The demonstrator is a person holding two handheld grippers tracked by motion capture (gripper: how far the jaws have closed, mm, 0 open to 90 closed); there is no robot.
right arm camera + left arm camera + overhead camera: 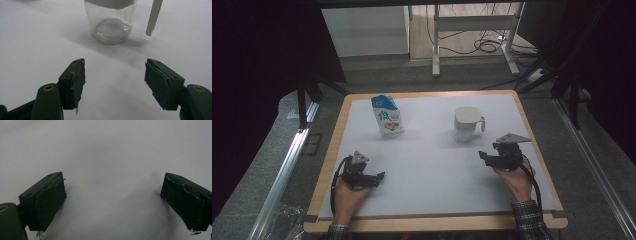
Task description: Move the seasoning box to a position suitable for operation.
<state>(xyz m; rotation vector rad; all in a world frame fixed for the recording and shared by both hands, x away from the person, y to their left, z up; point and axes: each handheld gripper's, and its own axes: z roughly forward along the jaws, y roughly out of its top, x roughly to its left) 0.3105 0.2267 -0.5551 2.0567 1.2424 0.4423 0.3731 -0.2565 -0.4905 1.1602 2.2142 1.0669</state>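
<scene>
- Broadly, the white sheet-covered wooden table (pixel 432 165) bears two things at its far side, both well apart from the hands.
- White-and-blue printed milk pouch (pixel 387 116): upright, far left, soft (would probably buckle under a hard squeeze).
- Clear glass jug with white lid and handle (pixel 467 124): upright, far right, nearest the right gripper (pixel 115 80).
- Right gripper: released, jaws wide, aimed at the jug; judged best to approach level and straddle the glass body clear of the handle.
- Left gripper (pixel 112 202): released, over bare sheet.
</scene>
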